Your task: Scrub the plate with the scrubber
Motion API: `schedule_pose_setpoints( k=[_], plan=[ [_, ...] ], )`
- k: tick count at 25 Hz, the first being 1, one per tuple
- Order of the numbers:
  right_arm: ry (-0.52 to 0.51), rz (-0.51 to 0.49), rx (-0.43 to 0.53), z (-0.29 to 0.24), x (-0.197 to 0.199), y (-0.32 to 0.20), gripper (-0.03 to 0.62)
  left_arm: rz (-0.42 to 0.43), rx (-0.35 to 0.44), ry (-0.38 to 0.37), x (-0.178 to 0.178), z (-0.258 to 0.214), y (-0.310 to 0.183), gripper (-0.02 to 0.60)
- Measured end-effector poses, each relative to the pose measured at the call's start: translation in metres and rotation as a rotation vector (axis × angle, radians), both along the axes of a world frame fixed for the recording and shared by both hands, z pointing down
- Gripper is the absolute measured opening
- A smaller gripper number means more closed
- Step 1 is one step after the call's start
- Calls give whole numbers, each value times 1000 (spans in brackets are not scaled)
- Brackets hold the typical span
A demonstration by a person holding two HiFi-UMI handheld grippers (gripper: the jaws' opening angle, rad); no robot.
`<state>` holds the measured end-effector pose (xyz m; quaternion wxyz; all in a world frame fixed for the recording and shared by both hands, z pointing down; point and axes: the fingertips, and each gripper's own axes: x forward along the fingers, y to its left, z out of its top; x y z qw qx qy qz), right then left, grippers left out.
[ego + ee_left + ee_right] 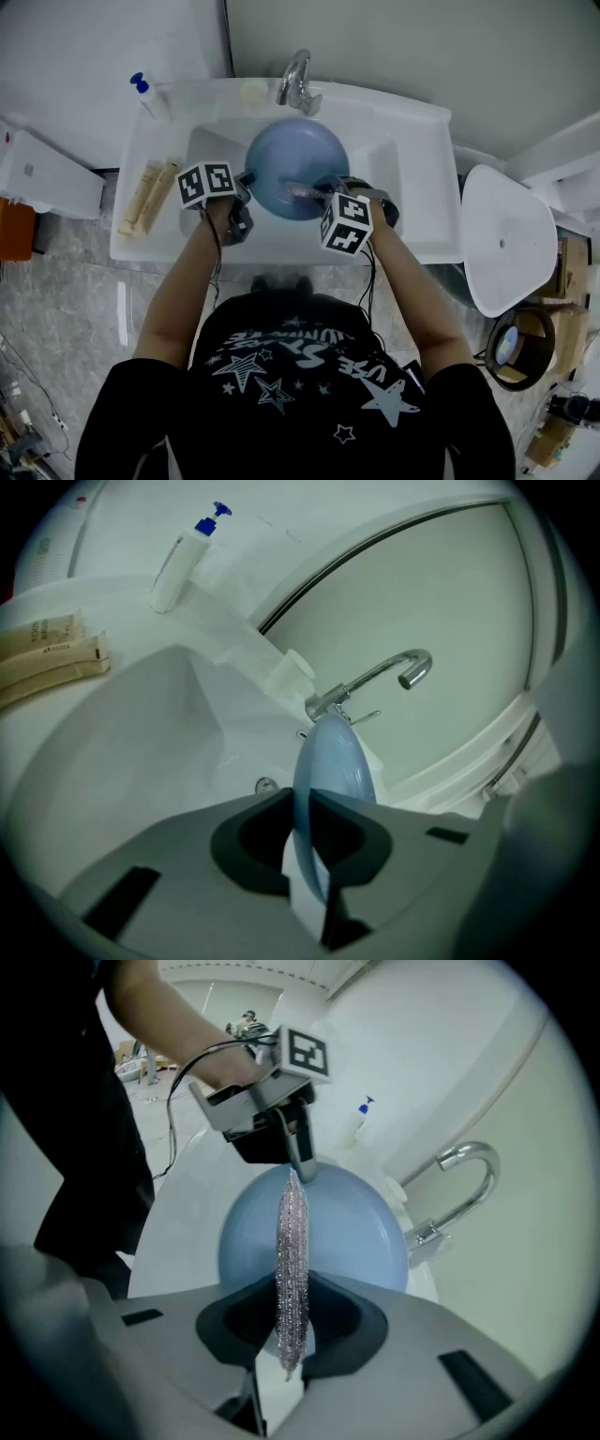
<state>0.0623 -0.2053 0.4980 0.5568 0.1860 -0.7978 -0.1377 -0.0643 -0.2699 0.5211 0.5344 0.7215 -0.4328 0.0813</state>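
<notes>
Plate (295,169), blue and round, hangs over the middle of the white sink (417,230), the largest thing in front of us. The basin fills the centre of the head view, and the plate is tipped up above it rather than lying flat.

We grip the plate with the left gripper (246,181), which comes in at 9 o'clock on the plate. Its jaws are nearly together and pinch the rim. In the left gripper view the plate stands edge-on between them.

The right gripper (292,1312) sits at about 4 o'clock on the plate and points steeply down. Its jaws are clamped on the scrubber (292,1260), a narrow strip of silvery mesh. From that gripper's view the strip runs out of the jaws toward 12 o'clock, across the plate's blue face, as far as the tip of the left gripper. We cannot tell how firmly it presses on the plate.

A chrome faucet (298,82) stands at 12 o'clock from the plate, on the back ledge of the sink.

Two tan tubes (145,197) lie side by side on the ledge at 9 o'clock.

A small white bottle with a blue pump (147,94) stands at the 10 o'clock corner.
</notes>
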Motion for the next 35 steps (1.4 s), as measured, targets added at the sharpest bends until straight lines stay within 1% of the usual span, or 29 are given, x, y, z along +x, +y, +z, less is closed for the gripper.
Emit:
schedule_pose_setpoints(
  k=[3,6,9,12,15,18,23,26,29,32,35],
  plan=[
    [-42,123,69,-18,7,-25,81,22,6,5,9,-2,5,44],
    [-17,234,157,-29,20,-51,81,53,12,23,22,-5,12,41],
    [21,293,205,-33,29,-67,81,77,18,29,32,-10,18,40],
    [87,309,247,-35,36,-76,81,118,33,16,43,-16,22,40],
    [150,267,271,-32,30,-75,81,130,71,-5,48,-25,20,40],
    [158,181,268,-27,13,-66,81,104,99,-3,44,-31,13,41],
    [140,68,205,-15,-2,-45,81,87,87,-15,38,-28,7,43],
    [139,2,153,-5,-6,-30,81,65,71,-6,34,-23,2,46],
    [141,-63,97,3,-5,-14,81,57,72,-7,30,-22,-2,45],
    [163,-122,71,9,-2,0,81,48,85,-13,26,-25,-8,44],
    [176,-154,50,14,1,9,81,37,89,-12,23,-26,-11,44]
  ],
)
